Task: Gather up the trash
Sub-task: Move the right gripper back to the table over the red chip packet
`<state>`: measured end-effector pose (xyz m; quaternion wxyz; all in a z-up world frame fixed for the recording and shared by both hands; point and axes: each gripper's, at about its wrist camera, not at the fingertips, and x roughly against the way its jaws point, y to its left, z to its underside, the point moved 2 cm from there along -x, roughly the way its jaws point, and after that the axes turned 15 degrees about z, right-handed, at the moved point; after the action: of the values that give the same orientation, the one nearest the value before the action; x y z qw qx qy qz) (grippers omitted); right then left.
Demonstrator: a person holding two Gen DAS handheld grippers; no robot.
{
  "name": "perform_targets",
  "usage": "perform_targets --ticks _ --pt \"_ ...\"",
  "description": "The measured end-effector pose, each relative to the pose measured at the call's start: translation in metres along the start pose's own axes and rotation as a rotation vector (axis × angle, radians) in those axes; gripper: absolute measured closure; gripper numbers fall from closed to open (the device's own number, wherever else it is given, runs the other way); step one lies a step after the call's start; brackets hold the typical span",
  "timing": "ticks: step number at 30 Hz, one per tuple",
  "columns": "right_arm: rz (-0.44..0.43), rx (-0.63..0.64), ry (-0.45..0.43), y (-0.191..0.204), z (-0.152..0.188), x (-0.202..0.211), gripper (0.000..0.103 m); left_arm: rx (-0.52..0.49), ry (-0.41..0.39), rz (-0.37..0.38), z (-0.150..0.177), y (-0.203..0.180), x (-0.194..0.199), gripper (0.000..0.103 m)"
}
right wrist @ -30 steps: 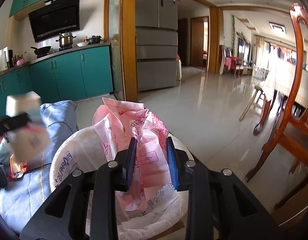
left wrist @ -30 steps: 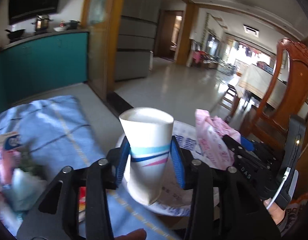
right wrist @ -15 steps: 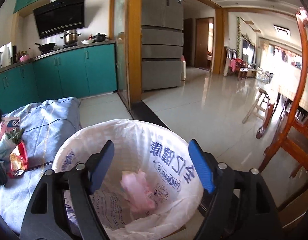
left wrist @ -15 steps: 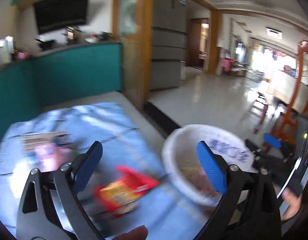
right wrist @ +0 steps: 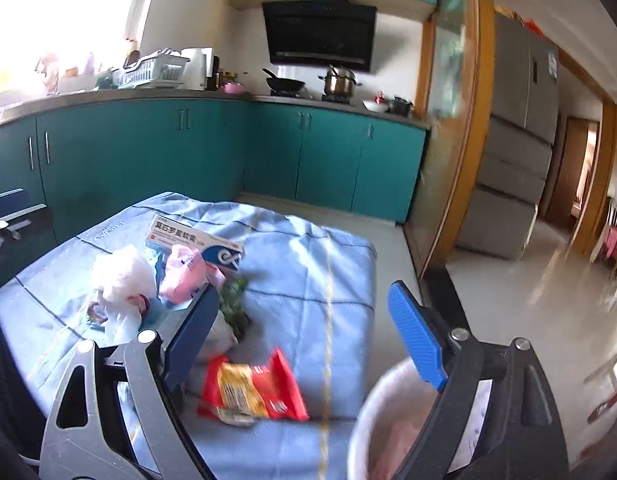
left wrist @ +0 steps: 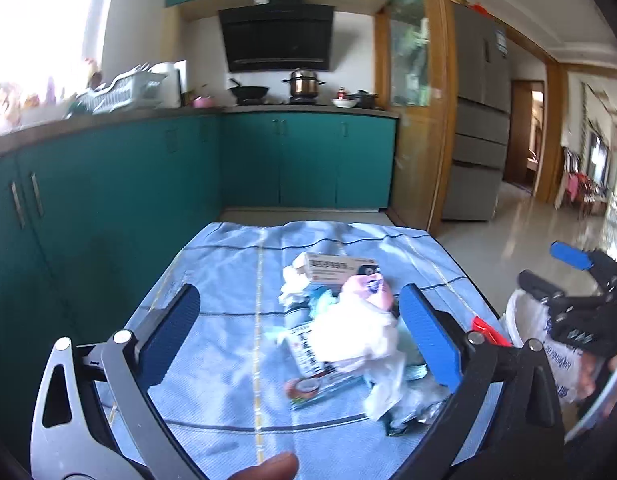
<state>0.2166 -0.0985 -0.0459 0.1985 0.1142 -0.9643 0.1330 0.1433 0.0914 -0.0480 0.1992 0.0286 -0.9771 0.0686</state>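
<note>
Both grippers' fingers (left wrist: pixel 426 336) (right wrist: pixel 416 334) spread apart above a blue tablecloth (left wrist: pixel 228 280) beside teal cabinets (left wrist: pixel 308 160).

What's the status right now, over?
Left gripper and right gripper open, empty. Red snack wrapper on blue cloth, beside white-lined bin. Nothing blocking.

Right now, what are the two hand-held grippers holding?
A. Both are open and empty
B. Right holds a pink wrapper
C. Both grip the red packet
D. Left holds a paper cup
A: the left hand-held gripper and the right hand-held gripper both show blue fingers spread wide with nothing clamped between them.
</note>
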Motion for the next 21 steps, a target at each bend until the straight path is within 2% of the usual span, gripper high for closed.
perform_targets --ticks 3,4,7,11,15,20,21 --pt "-0.055 -0.015 0.073 0.011 0.021 -0.019 0.018 -0.003 0.007 -0.042 0.005 0.01 0.005 0.003" --pt "-0.055 0.006 0.096 0.015 0.029 -0.025 0.018 -0.005 0.012 -0.05 0.007 0.011 0.009 0.003" --pt "0.019 0.073 0.144 0.02 0.049 -0.043 0.018 0.003 0.025 -0.053 0.013 0.014 0.015 0.003" --pt "-0.033 0.036 0.258 0.015 0.066 -0.066 0.017 0.01 0.049 -0.036 0.019 0.011 0.017 0.003" --pt "-0.075 -0.005 0.291 0.017 0.069 -0.068 0.017 0.021 0.071 -0.029 0.02 0.01 0.019 0.003" --pt "-0.073 0.041 0.305 0.029 0.071 -0.068 0.017 -0.013 0.064 -0.047 0.019 0.003 0.025 0.003" --pt "-0.075 0.047 0.301 0.031 0.07 -0.067 0.021 -0.013 0.065 -0.045 0.019 0.002 0.025 0.003"
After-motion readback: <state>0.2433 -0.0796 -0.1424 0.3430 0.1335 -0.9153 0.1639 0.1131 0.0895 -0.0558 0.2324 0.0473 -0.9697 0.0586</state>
